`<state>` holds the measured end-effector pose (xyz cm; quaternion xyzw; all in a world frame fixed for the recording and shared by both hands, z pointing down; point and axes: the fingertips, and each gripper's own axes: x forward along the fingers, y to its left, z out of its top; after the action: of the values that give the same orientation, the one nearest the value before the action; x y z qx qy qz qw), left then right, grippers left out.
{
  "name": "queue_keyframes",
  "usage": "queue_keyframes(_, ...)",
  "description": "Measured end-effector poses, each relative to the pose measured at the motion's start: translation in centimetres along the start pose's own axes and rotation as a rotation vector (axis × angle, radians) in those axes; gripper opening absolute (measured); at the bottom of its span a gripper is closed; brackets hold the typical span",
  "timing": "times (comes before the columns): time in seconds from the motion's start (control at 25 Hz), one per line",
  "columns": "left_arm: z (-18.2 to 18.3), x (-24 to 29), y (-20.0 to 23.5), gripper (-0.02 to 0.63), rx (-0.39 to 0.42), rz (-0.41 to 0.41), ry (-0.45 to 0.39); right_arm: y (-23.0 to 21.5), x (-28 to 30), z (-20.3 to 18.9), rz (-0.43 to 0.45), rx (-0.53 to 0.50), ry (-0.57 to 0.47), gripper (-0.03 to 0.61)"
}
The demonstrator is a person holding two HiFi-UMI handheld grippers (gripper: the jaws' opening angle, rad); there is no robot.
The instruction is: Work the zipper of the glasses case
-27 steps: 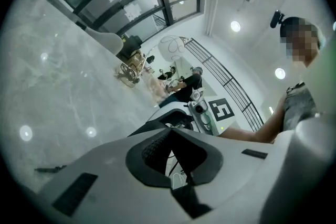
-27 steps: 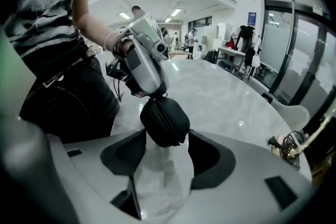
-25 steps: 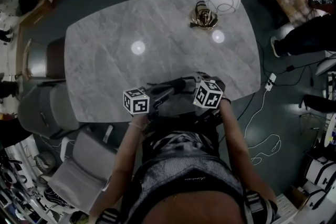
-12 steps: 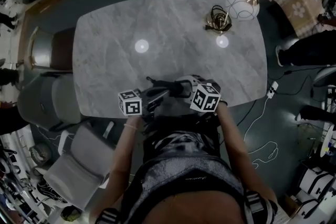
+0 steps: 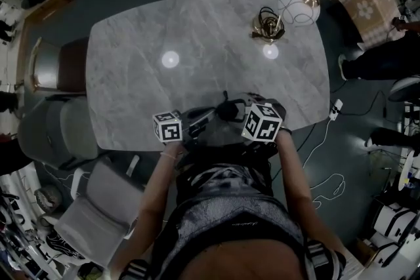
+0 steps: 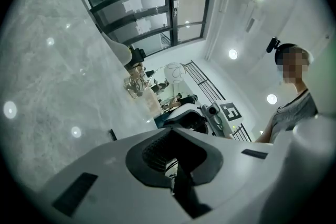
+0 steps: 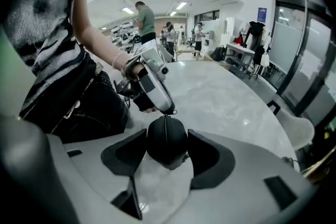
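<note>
The black glasses case [image 5: 226,110] hangs just over the near edge of the grey marble table [image 5: 197,29]. In the right gripper view the case [image 7: 165,136] fills the gap of my right gripper [image 7: 167,150], whose jaws are closing, with both pads against its sides. My left gripper [image 7: 169,110] comes in from the person's side and is shut on the small zipper pull at the case's far end. In the left gripper view the shut jaws [image 6: 173,165] pinch a thin dark tab, and the case [image 6: 185,120] shows just beyond them.
A glass globe lamp [image 5: 296,4] with a gold wire base [image 5: 266,26] stands at the table's far right corner. Chairs [image 5: 46,134] ring the table at left and back. A power strip [image 5: 336,105] and white cable lie on the floor at right.
The head view has swayed a little. Both grippers stay at the table's near edge with the case between them; the left gripper's cube has shifted slightly.
</note>
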<state>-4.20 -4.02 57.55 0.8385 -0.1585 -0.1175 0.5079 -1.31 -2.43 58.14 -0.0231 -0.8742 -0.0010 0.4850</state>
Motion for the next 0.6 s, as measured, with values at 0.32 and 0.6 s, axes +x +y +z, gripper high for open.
queue_keyframes(0.32, 0.3, -2.2, 1.2, 0.008, -0.042, 0.069, -0.055, 0.0, 2.6, 1.4, -0.067, 0.008, -0.094, 0.299)
queue_keyframes(0.6, 0.6, -3.0, 1.3, 0.006, -0.106, 0.054, -0.128, 0.1, 3.2, 2.0, -0.06, -0.007, -0.102, 0.3)
